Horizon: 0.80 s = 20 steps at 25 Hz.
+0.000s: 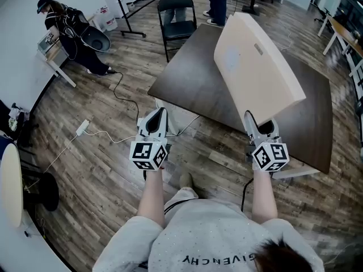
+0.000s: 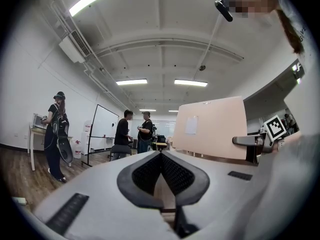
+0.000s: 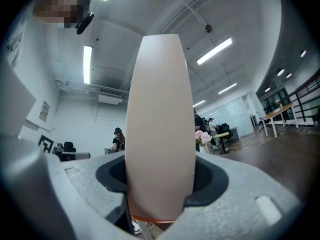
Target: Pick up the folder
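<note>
A thick beige folder [image 1: 255, 67] stands up off the dark table [image 1: 193, 84], held by its near end. My right gripper [image 1: 260, 127] is shut on the folder [image 3: 160, 129], whose rounded spine fills the space between the jaws. The left gripper [image 1: 157, 118] hovers over the floor just off the table's near corner, its dark pads [image 2: 162, 171] pressed together with nothing between them. In the left gripper view the folder [image 2: 212, 126] rises to the right, beside the right gripper's marker cube [image 2: 276, 127].
A black chair [image 1: 176, 16] stands at the table's far corner. People stand at the back and at the upper left beside a small white desk [image 1: 54, 55]. A white cable and power strip [image 1: 83, 127] lie on the wood floor to the left.
</note>
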Available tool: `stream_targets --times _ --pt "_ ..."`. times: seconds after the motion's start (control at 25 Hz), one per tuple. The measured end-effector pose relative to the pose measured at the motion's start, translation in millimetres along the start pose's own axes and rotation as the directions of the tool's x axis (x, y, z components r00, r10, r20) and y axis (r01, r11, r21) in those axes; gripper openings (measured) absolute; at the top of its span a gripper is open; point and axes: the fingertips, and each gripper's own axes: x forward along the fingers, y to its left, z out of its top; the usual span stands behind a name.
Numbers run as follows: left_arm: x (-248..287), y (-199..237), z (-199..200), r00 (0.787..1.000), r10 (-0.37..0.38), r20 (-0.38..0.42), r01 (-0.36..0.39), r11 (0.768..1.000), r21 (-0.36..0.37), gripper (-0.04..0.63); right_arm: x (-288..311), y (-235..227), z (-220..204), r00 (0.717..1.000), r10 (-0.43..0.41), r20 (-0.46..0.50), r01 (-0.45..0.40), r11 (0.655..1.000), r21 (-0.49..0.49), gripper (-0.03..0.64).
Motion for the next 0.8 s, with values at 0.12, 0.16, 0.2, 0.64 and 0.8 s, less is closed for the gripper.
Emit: stream_targets --times 0.12,0.16,0.2,0.64,0.8 --pt "-3 -1 -2 1.000 0.003 -0.003 -0.003 1.000 -0.001 -0.003 -2 -1 0 1.000 0.000 0.003 0.000 1.000 -0.003 0.270" --pt "-4 -2 -3 1.000 0.005 -0.004 -0.005 1.000 -0.001 -0.003 -3 -1 -1 1.000 -0.001 0.003 0.001 1.000 -0.004 0.270" --pt "-6 -2 -3 1.000 0.006 -0.005 -0.006 1.000 -0.001 -0.003 -4 -1 -2 1.000 -0.002 0.003 0.002 1.000 -0.004 0.270" --pt "-20 -3 -4 1.000 0.022 -0.011 -0.023 1.000 -0.008 -0.003 -14 -1 -1 1.000 -0.015 0.004 0.015 1.000 0.006 0.272" --pt "-21 -7 -5 1.000 0.024 -0.015 -0.024 1.000 -0.011 -0.003 -19 -5 -2 1.000 -0.022 0.000 0.022 1.000 0.010 0.272"
